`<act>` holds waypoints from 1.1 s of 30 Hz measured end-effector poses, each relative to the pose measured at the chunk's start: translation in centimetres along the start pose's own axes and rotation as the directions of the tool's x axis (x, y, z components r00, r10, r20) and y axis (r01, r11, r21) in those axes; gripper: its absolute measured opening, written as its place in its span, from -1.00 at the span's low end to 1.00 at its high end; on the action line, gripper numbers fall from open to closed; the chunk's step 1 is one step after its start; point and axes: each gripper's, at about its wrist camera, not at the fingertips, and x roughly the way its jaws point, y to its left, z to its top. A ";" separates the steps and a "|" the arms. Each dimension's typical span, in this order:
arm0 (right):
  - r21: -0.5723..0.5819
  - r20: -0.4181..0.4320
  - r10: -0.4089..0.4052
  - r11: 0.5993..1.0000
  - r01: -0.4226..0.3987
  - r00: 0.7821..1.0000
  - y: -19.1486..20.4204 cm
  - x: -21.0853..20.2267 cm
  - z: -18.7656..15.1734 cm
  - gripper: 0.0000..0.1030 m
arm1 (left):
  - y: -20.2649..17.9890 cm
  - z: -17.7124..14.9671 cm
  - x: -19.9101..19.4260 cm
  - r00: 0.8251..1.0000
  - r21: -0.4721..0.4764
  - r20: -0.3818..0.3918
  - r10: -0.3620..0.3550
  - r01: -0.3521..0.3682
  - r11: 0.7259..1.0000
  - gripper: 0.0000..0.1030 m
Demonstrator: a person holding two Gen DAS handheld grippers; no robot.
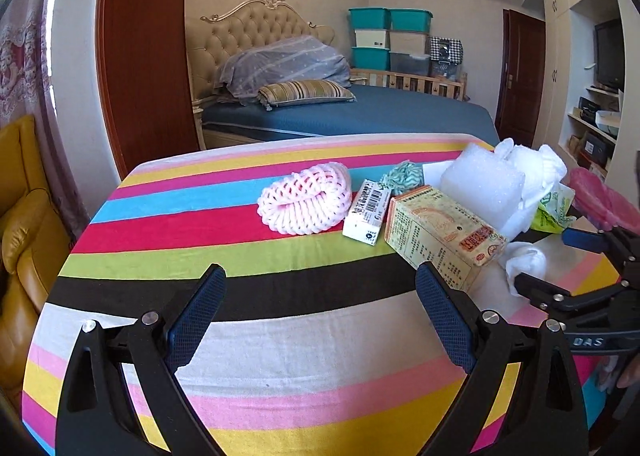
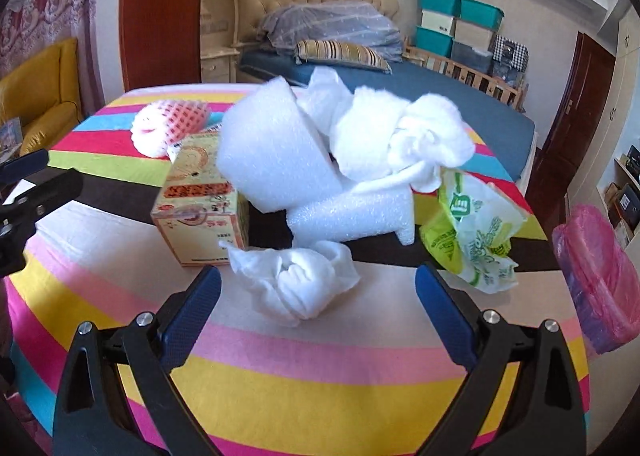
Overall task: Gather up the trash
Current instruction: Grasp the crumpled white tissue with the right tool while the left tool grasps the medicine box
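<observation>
Trash lies on a striped tablecloth (image 1: 240, 256). A pink foam net (image 1: 306, 199), a small white box (image 1: 366, 211) and a tan carton (image 1: 436, 234) sit ahead of my open, empty left gripper (image 1: 320, 308). In the right wrist view, my open, empty right gripper (image 2: 318, 312) faces a crumpled white tissue (image 2: 298, 282) just ahead of its fingertips. Behind it are the carton (image 2: 200, 199), white foam sheets (image 2: 320, 159) and a green-and-white plastic wrapper (image 2: 474, 232). The right gripper (image 1: 544, 264) also shows at the right of the left wrist view.
A pink trash bag (image 2: 600, 272) hangs off the table's right edge. A teal knit piece (image 1: 402, 175) lies behind the boxes. A yellow armchair (image 1: 24, 240) stands left, a blue bed (image 1: 360, 111) behind the table.
</observation>
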 end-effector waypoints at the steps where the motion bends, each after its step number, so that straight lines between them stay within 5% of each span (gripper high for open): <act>1: 0.002 -0.008 0.003 1.000 -0.003 1.000 0.0 0.3 0.1 0.69 | -0.2 0.0 0.1 1.000 0.005 -0.002 -0.008 0.008 1.000 0.73; 4: 0.002 -0.021 0.031 1.000 -0.031 0.999 -0.2 0.5 -0.1 0.29 | -1.1 -0.1 0.3 1.000 0.021 -0.007 -0.024 0.024 0.999 0.73; 5: 0.002 -0.025 0.049 0.999 -0.049 0.998 -0.2 0.6 -0.3 -0.20 | -1.3 -0.1 0.2 1.000 0.024 -0.009 -0.028 0.028 0.999 0.73; 8: 0.026 0.010 0.073 0.997 -0.073 0.997 -0.6 -0.1 -1.0 -0.40 | -2.1 0.0 0.4 0.998 0.030 -0.022 -0.056 0.056 0.998 0.73; 19: 0.136 0.140 0.011 0.990 -0.030 0.990 -5.4 -4.5 -2.8 -0.46 | -8.4 1.0 3.0 0.985 0.067 -0.102 -0.137 0.144 0.987 0.74; 27: 0.146 0.164 0.016 0.988 -0.040 0.986 -6.6 -5.0 -3.8 -0.45 | -11.9 2.3 7.4 0.986 0.084 -0.168 -0.017 0.031 0.996 0.74; 33: 0.113 0.176 0.031 0.992 -0.052 0.984 -5.6 -5.4 -3.9 -0.45 | -9.7 2.4 7.2 0.983 0.028 -0.182 0.008 -0.003 1.000 0.74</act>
